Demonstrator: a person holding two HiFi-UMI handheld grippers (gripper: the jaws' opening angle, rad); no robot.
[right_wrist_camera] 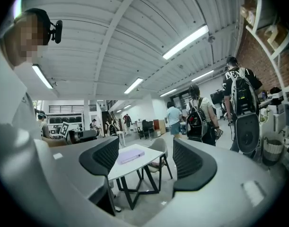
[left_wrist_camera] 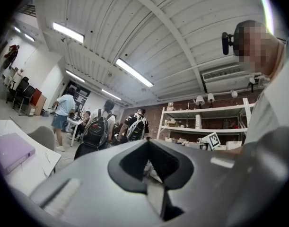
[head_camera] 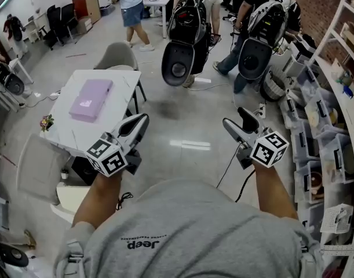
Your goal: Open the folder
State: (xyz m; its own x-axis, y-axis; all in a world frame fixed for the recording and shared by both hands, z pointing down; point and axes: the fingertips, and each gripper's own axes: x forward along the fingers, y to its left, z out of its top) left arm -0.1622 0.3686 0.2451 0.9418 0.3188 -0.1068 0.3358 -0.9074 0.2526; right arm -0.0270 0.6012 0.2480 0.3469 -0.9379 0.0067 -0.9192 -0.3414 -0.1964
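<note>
**Folder shut on table, both grippers off it**

Flat on the white table (head_camera: 116, 91), toward its left half in the head view: a lilac folder (head_camera: 91, 99), cover down, closed. Long axis up that picture and leaning slightly right, so pointing away from the person, near short end toward the table's near edge, far short end toward the chair (head_camera: 117, 55). Thick side edges in sight along the right and near sides. Small pale mark on the cover; cannot tell what.

Held in the air over the grey floor (head_camera: 182, 120), right of the table and well apart from the folder: the left gripper (head_camera: 141, 120), jaws together, nothing between them. Seen from the left gripper view, pads closed tip to tip, with the folder (left_wrist_camera: 9, 150) low at the far left.

Further right in the head view, also in the air: the right gripper (head_camera: 234, 116), jaws wide apart and empty. Framed in the gap between them in the right gripper view, far off and untouched: the folder (right_wrist_camera: 130, 156) on its table, lying crosswise.

Beyond, standing among desks: people with backpacks (head_camera: 191, 19).
</note>
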